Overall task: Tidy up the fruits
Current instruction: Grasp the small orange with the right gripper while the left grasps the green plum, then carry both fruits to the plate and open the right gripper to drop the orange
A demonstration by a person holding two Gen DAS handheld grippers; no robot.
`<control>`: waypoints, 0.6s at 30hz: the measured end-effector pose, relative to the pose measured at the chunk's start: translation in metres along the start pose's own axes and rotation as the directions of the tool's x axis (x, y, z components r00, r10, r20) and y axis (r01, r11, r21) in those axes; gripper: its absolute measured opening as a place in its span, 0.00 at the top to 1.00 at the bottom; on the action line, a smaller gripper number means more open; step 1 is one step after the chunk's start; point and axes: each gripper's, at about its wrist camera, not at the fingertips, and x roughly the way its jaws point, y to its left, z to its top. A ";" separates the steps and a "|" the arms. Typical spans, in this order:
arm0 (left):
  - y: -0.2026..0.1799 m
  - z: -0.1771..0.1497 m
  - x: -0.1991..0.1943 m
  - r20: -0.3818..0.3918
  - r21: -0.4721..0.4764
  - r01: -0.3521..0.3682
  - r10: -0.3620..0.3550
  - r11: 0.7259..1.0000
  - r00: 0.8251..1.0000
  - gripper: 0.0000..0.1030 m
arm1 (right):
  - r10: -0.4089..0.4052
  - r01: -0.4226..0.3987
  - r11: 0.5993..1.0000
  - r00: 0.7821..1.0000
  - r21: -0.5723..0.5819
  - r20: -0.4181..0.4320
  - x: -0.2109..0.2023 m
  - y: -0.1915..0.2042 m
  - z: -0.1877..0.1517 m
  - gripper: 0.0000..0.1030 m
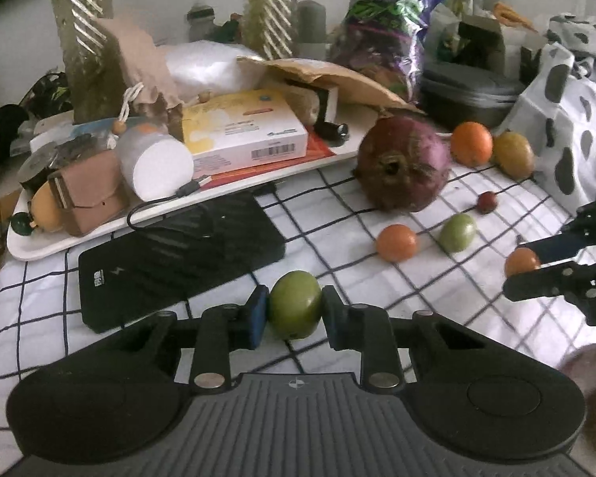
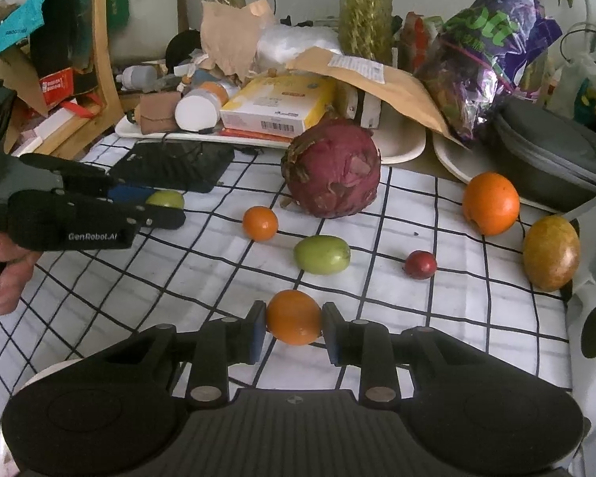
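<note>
Two grippers each clamp a fruit on the checked cloth (image 2: pixel 417 206): left gripper (image 1: pixel 295 312) on a green fruit (image 1: pixel 295 305), right gripper (image 2: pixel 294 324) on a small orange (image 2: pixel 294 317). Beyond sit a red cabbage (image 2: pixel 333 170), large orange (image 2: pixel 490 203), second green fruit (image 2: pixel 322 254), red berry (image 2: pixel 420 264).

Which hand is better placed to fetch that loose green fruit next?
Probably neither yet: the left gripper grips a green fruit, the right gripper an orange one. Once emptied, right sits nearer the loose green fruit.
</note>
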 end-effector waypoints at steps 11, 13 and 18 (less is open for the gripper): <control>-0.035 -0.007 -0.053 0.055 0.035 0.011 -0.013 0.999 0.998 0.73 | 0.015 -0.017 0.999 0.999 0.035 0.033 -0.034 0.011 -0.016 0.70; -0.040 -0.009 -0.062 0.062 0.040 0.017 -0.020 0.999 0.998 0.73 | 0.019 -0.021 0.999 0.999 0.044 0.039 -0.041 0.014 -0.020 0.70; -0.056 -0.017 -0.082 0.075 0.055 0.033 -0.037 0.998 0.996 0.73 | 0.036 -0.039 0.998 0.998 0.056 0.049 -0.057 0.022 -0.030 0.70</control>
